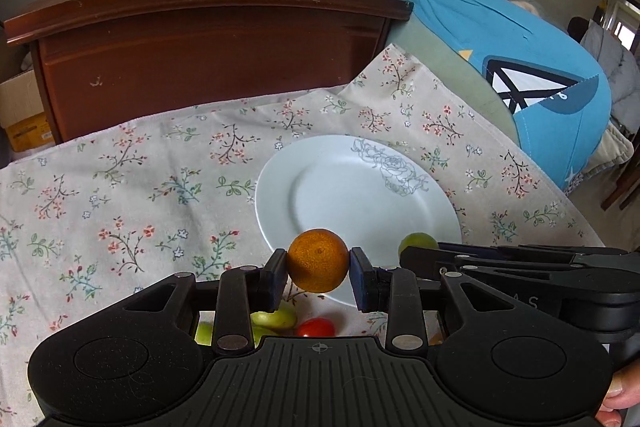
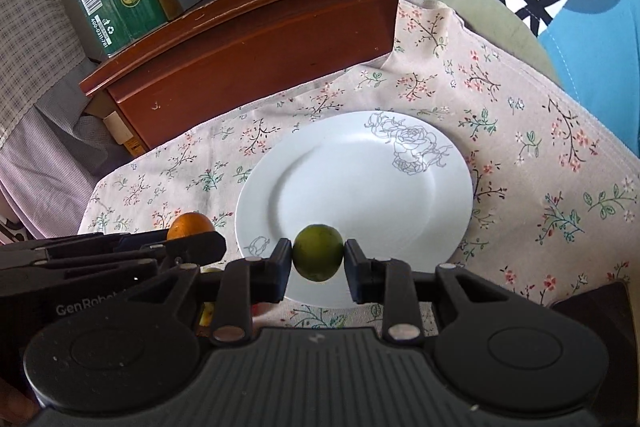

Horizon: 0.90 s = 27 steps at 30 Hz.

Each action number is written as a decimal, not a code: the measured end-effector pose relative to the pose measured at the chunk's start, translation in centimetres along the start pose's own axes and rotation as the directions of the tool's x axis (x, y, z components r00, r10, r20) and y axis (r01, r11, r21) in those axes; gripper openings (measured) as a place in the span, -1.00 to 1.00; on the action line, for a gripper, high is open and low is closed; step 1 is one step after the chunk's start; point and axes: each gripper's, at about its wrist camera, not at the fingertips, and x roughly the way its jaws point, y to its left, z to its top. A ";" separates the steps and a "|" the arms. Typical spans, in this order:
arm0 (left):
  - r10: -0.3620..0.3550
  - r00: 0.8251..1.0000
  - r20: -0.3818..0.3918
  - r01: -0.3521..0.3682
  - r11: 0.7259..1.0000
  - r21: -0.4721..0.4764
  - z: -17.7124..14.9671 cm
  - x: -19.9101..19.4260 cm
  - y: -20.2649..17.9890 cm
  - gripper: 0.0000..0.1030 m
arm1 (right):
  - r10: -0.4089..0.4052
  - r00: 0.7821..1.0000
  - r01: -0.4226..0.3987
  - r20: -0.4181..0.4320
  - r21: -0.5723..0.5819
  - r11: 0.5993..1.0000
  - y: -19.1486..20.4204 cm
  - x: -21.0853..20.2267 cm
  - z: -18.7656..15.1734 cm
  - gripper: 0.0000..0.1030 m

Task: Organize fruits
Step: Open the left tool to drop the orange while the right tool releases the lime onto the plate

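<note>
— What's laid out in front of you?

— A table under a flowered cloth [image 1: 120, 187], with a wooden cabinet [image 1: 208, 47] right behind it and cartons on top. On the cloth sits a white plate [image 2: 360, 195], bare, its near rim just under my tools.

— And what are you holding?

— My left tool [image 1: 319, 267] is pinched narrow on an orange [image 1: 318, 259], pads pressing its two sides. My right tool [image 2: 318, 263] is clamped the same way on a green fruit [image 2: 318, 253]. Both fruits hang clear of the cloth, over the plate's near edge. I'd say I'm bringing them in together so both land on the plate.

— Anything left behind?

— Below my left tool I see green fruits [image 1: 276, 319] and a small red one [image 1: 316, 327] lying on the cloth.

— Room to move?

— The plate's middle is open. My tools sit side by side, very close, so I'd judge they could knock each other when they open.
</note>
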 end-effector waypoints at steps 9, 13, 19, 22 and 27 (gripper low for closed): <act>-0.015 0.999 -0.031 0.014 1.000 -0.018 0.5 3.2 0.4 -0.41 | -0.044 0.998 0.045 -0.037 0.030 0.999 -0.9 2.3 0.9 -0.45; -0.020 0.999 -0.043 0.019 0.999 -0.035 0.5 4.0 0.6 -0.41 | -0.063 0.997 0.065 -0.045 0.037 0.997 -1.1 2.8 0.8 -0.45; -0.010 1.000 -0.021 0.009 0.999 -0.033 0.9 3.8 0.3 -0.37 | -0.068 0.997 0.070 -0.027 0.068 0.995 -1.4 2.5 0.9 -0.40; 0.006 1.000 -0.003 -0.006 0.999 -0.035 1.1 3.1 0.1 -0.16 | -0.082 0.997 0.082 -0.007 0.057 0.995 -1.3 2.1 1.0 -0.40; 0.035 0.999 0.041 -0.034 0.999 -0.020 1.5 1.4 0.4 0.30 | -0.064 0.998 0.066 -0.022 0.082 0.994 -1.6 1.9 1.1 -0.39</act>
